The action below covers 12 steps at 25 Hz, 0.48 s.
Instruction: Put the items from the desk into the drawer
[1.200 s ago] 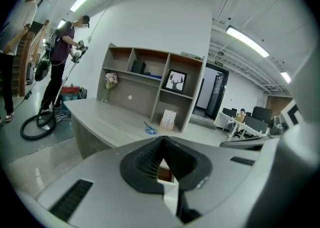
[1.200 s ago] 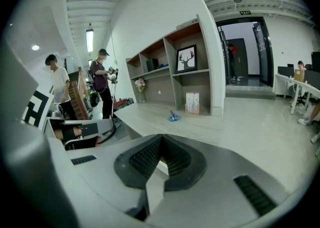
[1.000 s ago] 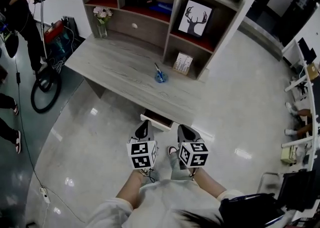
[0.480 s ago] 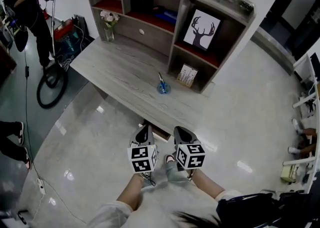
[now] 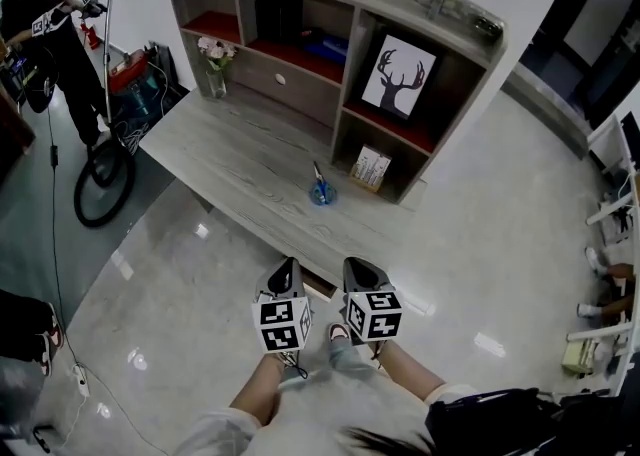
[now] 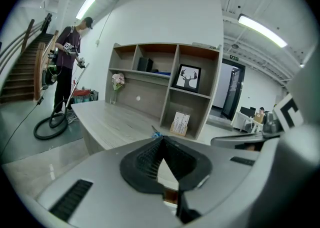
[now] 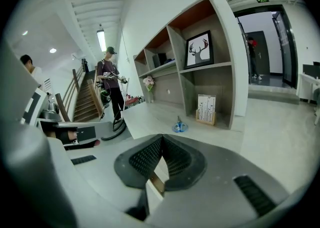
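Blue-handled scissors (image 5: 320, 191) lie on the grey wooden desk (image 5: 240, 149), near a small printed card box (image 5: 370, 168) in the hutch's lower right compartment. Under the desk's front edge a drawer (image 5: 319, 289) stands slightly open, mostly hidden behind my grippers. Side by side over the floor in front of it are my left gripper (image 5: 287, 272) and right gripper (image 5: 362, 269). Both are shut and hold nothing. The left gripper view shows its jaws (image 6: 162, 139) met, with the scissors (image 6: 156, 134) beyond. The right gripper (image 7: 161, 137) points at the scissors (image 7: 179, 126) too.
The hutch holds a deer picture (image 5: 398, 76), a flower vase (image 5: 215, 69) and a small knobbed drawer (image 5: 281, 79). A person (image 5: 45, 24) works with a pole at the far left beside a black hose loop (image 5: 100, 184). Glossy floor surrounds the desk.
The head view has shifted, so the desk sits lower and closer to the grippers. The open drawer is now mostly covered by them. Both grippers stay shut, side by side.
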Motion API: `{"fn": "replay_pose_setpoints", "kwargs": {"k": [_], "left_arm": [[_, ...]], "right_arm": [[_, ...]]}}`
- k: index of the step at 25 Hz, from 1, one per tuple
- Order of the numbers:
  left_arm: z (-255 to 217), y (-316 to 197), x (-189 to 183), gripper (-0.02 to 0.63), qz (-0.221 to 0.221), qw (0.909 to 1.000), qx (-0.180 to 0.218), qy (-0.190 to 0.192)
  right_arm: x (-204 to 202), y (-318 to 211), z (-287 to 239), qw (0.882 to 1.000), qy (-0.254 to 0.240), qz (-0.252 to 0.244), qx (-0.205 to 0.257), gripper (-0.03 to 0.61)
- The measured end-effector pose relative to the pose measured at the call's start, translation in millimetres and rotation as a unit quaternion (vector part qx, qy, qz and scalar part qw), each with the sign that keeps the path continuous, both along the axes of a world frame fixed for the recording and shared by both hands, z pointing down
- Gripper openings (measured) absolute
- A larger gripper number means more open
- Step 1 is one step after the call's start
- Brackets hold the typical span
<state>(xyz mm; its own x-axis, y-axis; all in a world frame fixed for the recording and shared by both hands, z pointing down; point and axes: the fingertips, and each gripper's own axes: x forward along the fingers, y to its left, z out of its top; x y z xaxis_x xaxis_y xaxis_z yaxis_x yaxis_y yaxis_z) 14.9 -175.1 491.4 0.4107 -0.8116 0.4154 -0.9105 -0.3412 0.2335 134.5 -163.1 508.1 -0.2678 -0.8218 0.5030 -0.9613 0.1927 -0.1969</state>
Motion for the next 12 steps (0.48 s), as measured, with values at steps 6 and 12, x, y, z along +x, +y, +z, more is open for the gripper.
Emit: {"fn": "replay_pose_setpoints", "kwargs": {"k": [6,12], "left_arm": [[9,-7,3,-0.003,0.002,0.9999,-0.011,0.005],[23,-10,7,-0.003,0.002,0.9996,-0.028,0.003]], "right_arm": [[0,-28,1,1.0,-0.005,-0.012,-0.001,0.0],[2,-60,5,1.0,-0.012,-0.014,0.001,0.002]]}}
